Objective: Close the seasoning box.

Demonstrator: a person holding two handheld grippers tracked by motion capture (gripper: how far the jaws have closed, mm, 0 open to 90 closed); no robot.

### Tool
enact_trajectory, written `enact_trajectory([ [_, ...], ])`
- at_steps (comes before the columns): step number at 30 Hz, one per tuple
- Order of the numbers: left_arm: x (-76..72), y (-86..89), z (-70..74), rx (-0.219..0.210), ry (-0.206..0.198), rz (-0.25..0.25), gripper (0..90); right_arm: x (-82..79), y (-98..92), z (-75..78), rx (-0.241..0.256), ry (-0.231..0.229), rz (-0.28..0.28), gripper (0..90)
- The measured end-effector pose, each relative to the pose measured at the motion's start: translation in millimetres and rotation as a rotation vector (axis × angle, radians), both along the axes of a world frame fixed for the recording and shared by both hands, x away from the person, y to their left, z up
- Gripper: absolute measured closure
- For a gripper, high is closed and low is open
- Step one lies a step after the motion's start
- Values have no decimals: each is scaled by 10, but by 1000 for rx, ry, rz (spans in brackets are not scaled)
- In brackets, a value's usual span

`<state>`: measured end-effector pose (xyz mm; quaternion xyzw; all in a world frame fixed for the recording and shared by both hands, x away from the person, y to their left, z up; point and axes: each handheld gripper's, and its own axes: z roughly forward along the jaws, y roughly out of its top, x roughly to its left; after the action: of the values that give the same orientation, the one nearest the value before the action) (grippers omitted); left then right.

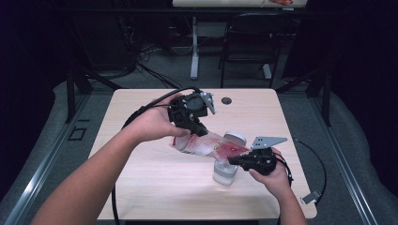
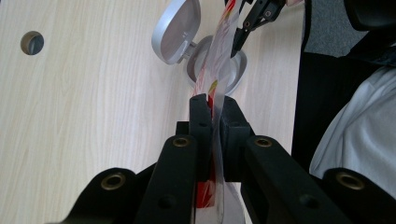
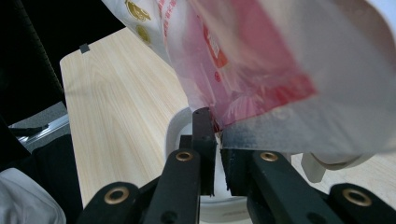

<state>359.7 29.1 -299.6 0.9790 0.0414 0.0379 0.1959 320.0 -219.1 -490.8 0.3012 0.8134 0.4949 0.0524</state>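
Between the left hand-held gripper (image 1: 199, 130) and right hand-held gripper (image 1: 234, 161), each clamped on an end, a plastic bag (image 1: 206, 145) tilts over an open jar (image 1: 225, 172) on the bench (image 1: 141, 187); uneven tilting could spill contents.

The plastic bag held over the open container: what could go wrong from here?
1. The bag hangs stretched between the left claw and the right claw, each pinching only thin film; a pull apart could tear it or let it slip.
2. Its lower end crosses the container at a slant, so contents might miss the mouth.
3. Pressing down could tip the container.
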Motion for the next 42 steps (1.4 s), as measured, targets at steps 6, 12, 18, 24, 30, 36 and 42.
enact_trajectory([
  [6, 11, 1, 3, 2, 4, -5, 862, 0, 1, -1, 0, 0, 0, 851],
  [12, 16, 0, 4, 1, 4, -1, 862, 0, 3, -3, 4, 0, -1, 850],
  [18, 15, -4, 1, -2, 4, 0, 862, -1, 3, -4, 3, -1, -2, 850],
  [24, 13, -16, 8, 4, 0, -6, 862, 0, 3, -5, 1, 0, -3, 850],
  [30, 11, -22, 9, 4, 1, -5, 862, 1, 0, -4, -4, 0, 0, 850],
  [36, 6, -34, 14, 6, -2, -7, 861, 3, -5, -7, -6, 1, 2, 850],
  [42, -10, -71, 21, -4, -5, -15, 862, -1, -7, -9, -5, 3, 4, 856],
])
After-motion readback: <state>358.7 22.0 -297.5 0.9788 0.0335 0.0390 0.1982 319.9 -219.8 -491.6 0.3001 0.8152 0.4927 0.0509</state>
